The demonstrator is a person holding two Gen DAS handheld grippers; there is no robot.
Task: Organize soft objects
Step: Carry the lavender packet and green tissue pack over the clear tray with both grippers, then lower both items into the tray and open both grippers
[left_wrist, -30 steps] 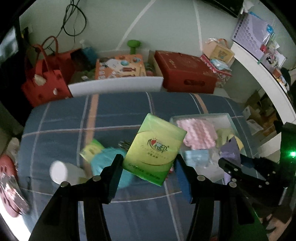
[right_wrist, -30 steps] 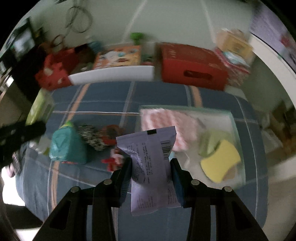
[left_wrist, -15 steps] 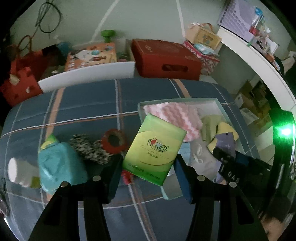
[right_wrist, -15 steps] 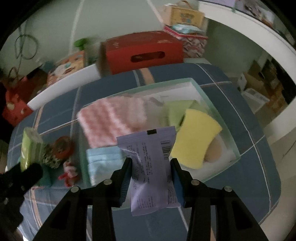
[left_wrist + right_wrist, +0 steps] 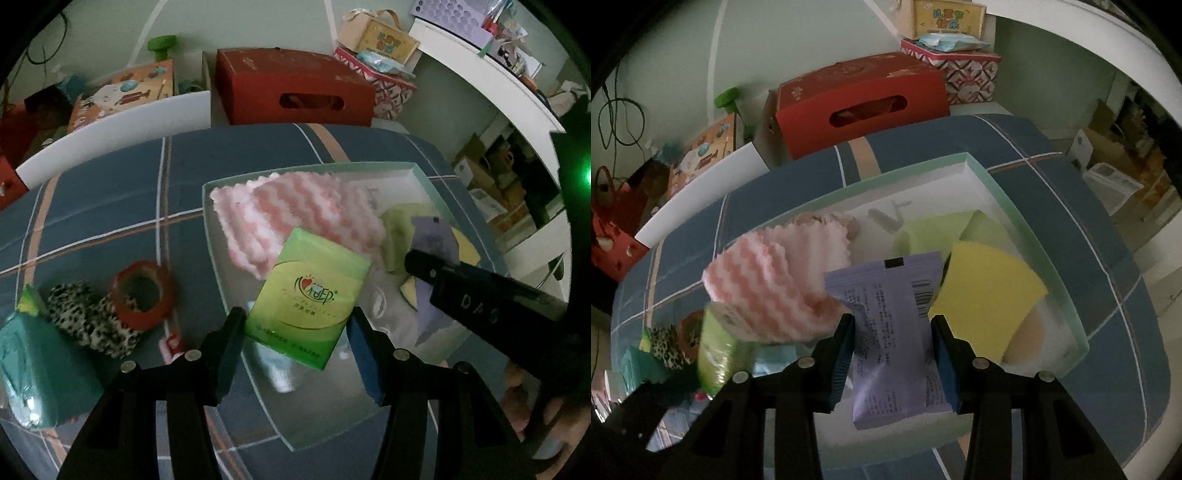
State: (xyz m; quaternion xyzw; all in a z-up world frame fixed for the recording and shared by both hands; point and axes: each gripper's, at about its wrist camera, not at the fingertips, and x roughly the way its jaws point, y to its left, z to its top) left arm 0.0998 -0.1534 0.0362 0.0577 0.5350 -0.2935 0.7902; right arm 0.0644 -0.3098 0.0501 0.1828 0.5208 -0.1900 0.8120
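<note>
My left gripper [image 5: 297, 334] is shut on a green tissue pack [image 5: 308, 297], held above the near left part of a translucent bin [image 5: 421, 173] on the plaid bed. My right gripper [image 5: 894, 332] is shut on a purple wipes packet [image 5: 892, 332] over the same bin [image 5: 1027, 218]. Inside the bin lie a pink wavy cloth [image 5: 775, 284], a yellow sponge [image 5: 986, 299], a green sponge [image 5: 934, 230] and a light blue item [image 5: 280, 373]. In the left wrist view the right gripper's finger [image 5: 480, 299] and the purple packet [image 5: 432, 240] show at the right.
Left of the bin on the bed lie a red tape roll [image 5: 142, 293], a leopard-print scrunchie [image 5: 90, 321] and a teal pack [image 5: 35, 369]. A red carton [image 5: 860, 99] and other boxes stand beyond the bed; a white shelf [image 5: 491, 85] runs along the right.
Both grippers have moved right and down over the bin with their packs still held. The bin and its contents now look larger and closer in both views.
</note>
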